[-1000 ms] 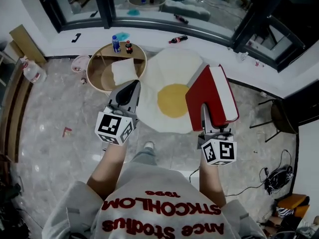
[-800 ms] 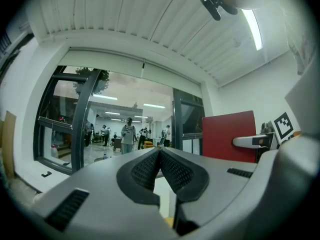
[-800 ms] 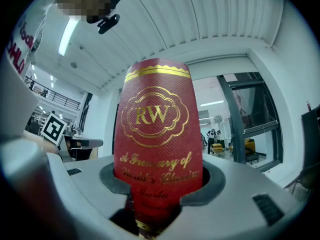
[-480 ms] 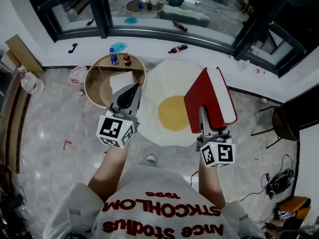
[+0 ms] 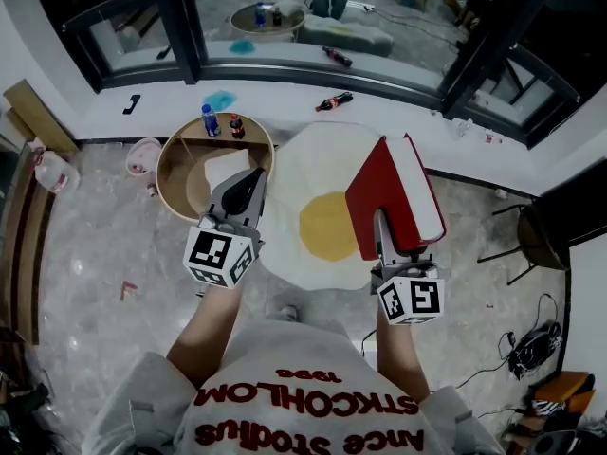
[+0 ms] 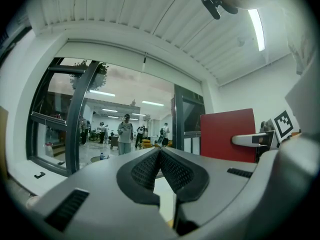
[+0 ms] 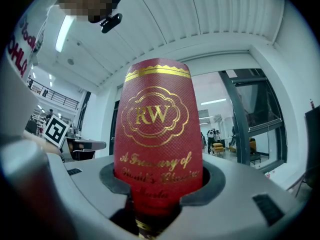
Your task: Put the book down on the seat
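Left gripper (image 5: 254, 174): fingers (image 6: 145, 169) together, nothing between them, at the seat's (image 5: 318, 164) 9 o'clock edge. Right gripper (image 5: 383, 224): fingers clamped on the red book's (image 5: 398, 183) spine; book held over the seat's 3 o'clock edge.

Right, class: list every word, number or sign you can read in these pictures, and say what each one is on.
"RW": gold, on the cover of the red book.
"A Treasury of": same cover; lines beneath too blurred.
"STKCOHLOM", roughly, "1996" and "Acne Studios": upside down on the person's shirt.
Square coded patterns, no letters: the marker cubes.
Labels on the bottles: too small.
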The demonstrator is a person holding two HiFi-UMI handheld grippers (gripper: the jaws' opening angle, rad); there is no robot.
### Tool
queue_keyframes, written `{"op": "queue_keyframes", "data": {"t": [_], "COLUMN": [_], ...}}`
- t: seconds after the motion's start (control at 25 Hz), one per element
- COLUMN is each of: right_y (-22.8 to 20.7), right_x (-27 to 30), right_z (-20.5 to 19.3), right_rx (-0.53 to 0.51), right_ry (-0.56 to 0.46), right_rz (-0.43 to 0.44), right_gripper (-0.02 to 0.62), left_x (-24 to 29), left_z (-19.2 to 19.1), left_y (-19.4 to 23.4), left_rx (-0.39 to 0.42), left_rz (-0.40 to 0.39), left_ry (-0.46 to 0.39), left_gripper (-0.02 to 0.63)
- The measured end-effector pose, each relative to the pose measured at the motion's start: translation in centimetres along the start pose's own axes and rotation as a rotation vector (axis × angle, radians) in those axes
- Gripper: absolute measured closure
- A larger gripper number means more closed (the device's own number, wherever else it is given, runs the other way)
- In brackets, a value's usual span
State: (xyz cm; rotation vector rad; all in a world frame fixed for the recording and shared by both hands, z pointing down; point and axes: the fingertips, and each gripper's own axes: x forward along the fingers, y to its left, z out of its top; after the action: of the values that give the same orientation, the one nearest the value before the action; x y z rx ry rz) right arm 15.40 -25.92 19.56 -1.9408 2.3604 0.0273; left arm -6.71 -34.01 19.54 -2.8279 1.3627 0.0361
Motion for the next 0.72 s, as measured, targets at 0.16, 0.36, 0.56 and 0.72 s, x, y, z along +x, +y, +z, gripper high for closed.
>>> {"op": "queue_keyframes", "data": {"t": [0.16,0.36,0.56,0.72], "right_y": [-0.5,-1.4,-2.5,-2.8], "right_x": [-0.2,-0.3,-0.6,-0.2], "right_z": [0.4,0.7,0.6,0.0], "right_rx": [-0.003,-0.014,-0.011,-0.003], "right_ry": [0.008,0.028,0.043,0.045], "right_rz": [0.021,0.054,0.063,0.065], "right_gripper": [0.337,0.337,0.337,0.337], "left_x": [0.1,0.3,0.5,0.7], "left_z": [0.4,0.3,-0.4,-1.4], "left_y": [-1.0,-2.2,-3.2,-2.9], "left_rx": [0.003,-0.012,-0.027,-0.035], "left_rz": [0.013,0.04,0.051,0.064], "left_ry": [-0.002,-0.003,0.014,0.028], "left_gripper": [0.591,0.592,0.591,0.591]}}
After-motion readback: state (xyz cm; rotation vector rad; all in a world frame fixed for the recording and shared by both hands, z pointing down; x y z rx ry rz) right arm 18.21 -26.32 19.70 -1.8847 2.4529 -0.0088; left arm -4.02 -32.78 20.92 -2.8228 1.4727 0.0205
